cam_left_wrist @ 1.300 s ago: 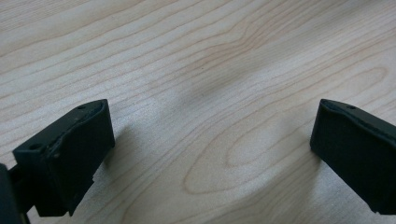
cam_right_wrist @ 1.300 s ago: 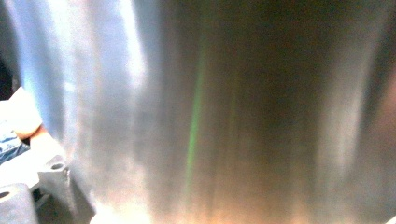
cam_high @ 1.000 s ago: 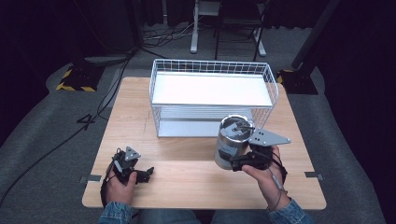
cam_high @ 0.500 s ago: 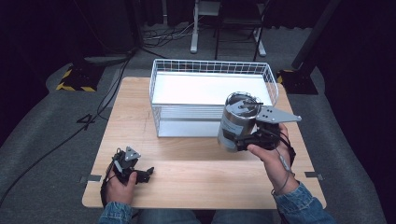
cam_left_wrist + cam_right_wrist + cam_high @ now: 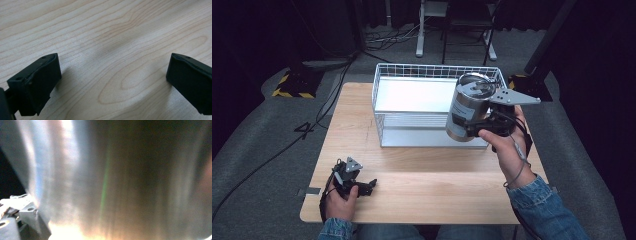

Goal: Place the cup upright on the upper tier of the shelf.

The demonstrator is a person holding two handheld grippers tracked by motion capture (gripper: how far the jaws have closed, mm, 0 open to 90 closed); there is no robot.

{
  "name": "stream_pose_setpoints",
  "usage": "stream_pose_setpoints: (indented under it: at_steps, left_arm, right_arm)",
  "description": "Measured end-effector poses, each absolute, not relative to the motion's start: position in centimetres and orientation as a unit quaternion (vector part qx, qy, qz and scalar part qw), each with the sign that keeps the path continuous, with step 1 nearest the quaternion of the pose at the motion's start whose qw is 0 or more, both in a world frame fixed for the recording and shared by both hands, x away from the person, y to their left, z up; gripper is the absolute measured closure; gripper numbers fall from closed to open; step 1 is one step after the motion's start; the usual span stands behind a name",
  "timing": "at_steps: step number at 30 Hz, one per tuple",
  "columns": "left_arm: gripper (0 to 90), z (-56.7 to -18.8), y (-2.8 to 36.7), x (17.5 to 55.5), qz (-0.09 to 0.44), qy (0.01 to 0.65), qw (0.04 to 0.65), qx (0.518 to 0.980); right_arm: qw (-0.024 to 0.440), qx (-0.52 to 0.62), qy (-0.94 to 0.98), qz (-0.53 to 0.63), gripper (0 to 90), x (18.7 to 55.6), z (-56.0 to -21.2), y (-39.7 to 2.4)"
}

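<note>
A large silver can [image 5: 468,106] with a dark label is held in the air, tilted slightly, over the front right corner of the white wire basket [image 5: 387,75]. My right gripper [image 5: 477,127] is shut on the can's side; the can's shiny metal wall [image 5: 120,177] looms right in front of the right gripper view. My left gripper [image 5: 364,187] rests low on the wooden table [image 5: 412,175] near its front left corner. Its jaws stand wide open over bare wood [image 5: 112,62], with nothing between them.
The wire basket stands at the back middle of the table, its white floor bare. Beyond the table lie grey floor, cables [image 5: 312,130] and a yellow-black striped block [image 5: 292,86]. Chair and stand legs [image 5: 452,45] rise behind the basket.
My right gripper has lifted the can off the table and carried it up and back, over the basket's front right corner. The left gripper has stayed put.
</note>
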State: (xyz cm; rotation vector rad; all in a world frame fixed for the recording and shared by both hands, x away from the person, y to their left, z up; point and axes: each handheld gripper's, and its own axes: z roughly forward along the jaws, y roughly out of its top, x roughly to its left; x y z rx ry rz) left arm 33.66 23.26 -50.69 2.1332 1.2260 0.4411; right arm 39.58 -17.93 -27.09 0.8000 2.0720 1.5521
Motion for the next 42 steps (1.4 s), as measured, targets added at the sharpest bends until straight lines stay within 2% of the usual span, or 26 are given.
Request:
stream_pose_setpoints:
  at_steps: [16, 30, 42]
  left_arm:
    - [0.2, -50.7, 23.2, 33.5, 0.169, 0.473, 0.316, 0.805]
    - [0.2, -50.7, 23.1, 33.6, 0.171, 0.474, 0.313, 0.805]
    - [0.1, -50.7, 23.1, 33.7, 0.171, 0.474, 0.313, 0.805]
  right_arm:
    - [0.245, 0.316, 0.730, 0.554, 3.9, 44.9, -24.3, -16.5]
    - [0.271, 0.356, 0.709, 0.545, 3.9, 49.6, -25.6, -15.4]
    - [0.265, 0.364, 0.713, 0.537, 3.9, 51.0, -26.8, -14.5]
